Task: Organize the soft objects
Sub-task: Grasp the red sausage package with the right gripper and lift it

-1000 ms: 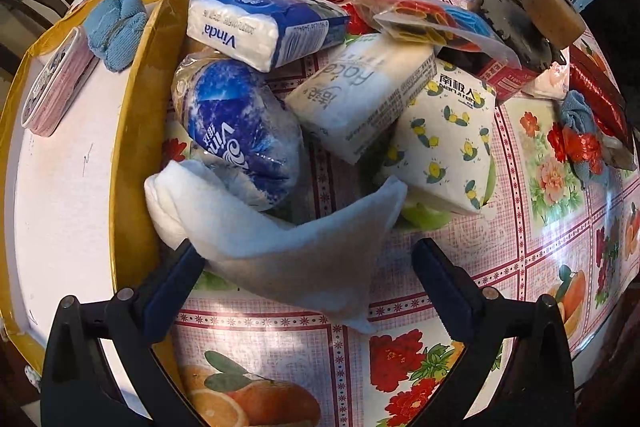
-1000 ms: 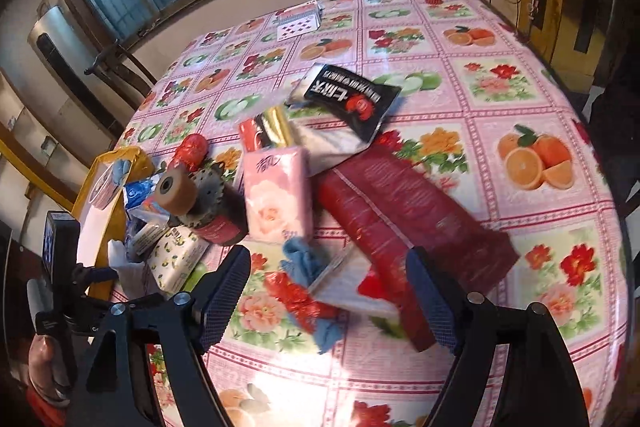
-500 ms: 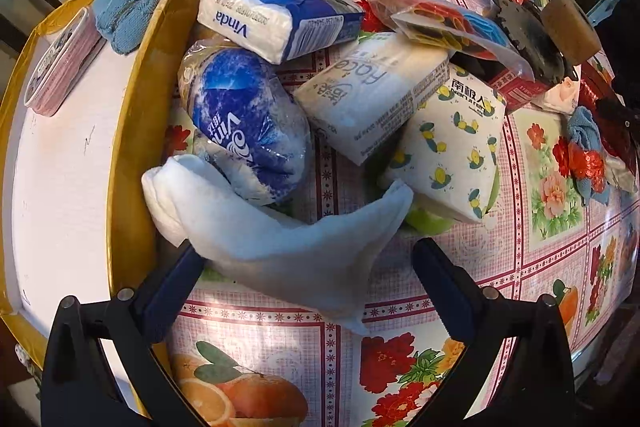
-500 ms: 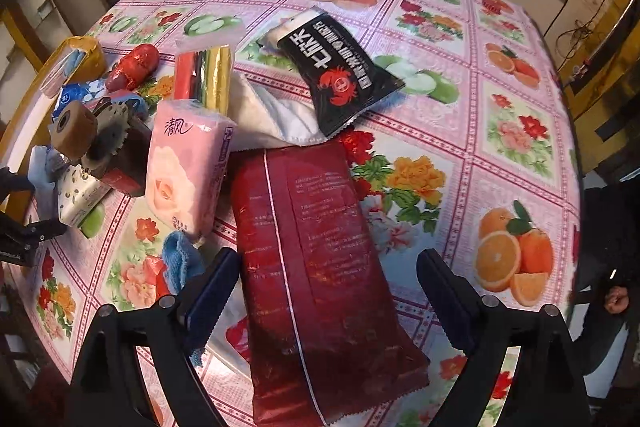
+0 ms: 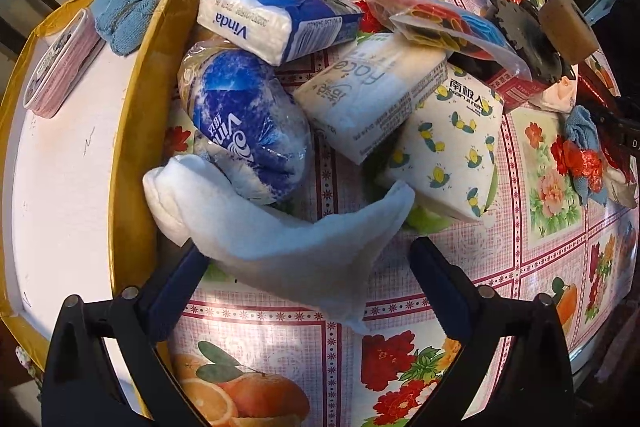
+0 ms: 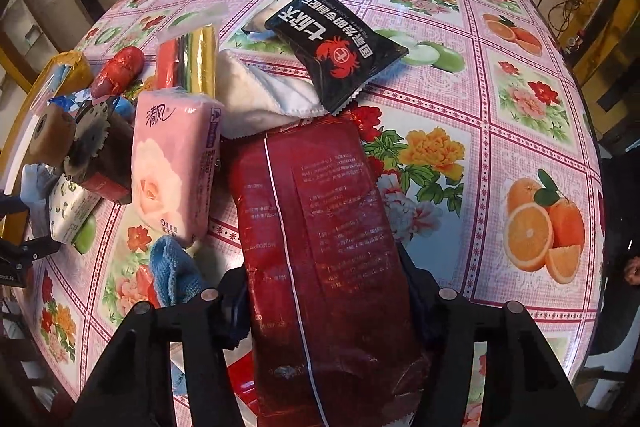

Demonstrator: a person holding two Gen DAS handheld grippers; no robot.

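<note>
Since a moment ago my right tongs (image 6: 326, 301) have closed onto the red pack (image 6: 320, 227) to lift it; left tongs (image 5: 308, 267) gape wide, empty, over the white cloth (image 5: 280, 239).

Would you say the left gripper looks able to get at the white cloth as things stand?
Probably yes. The left gripper is open with the white cloth lying between its fingers, nothing on top of it; only the blue Vinda pack touches its far edge.
</note>
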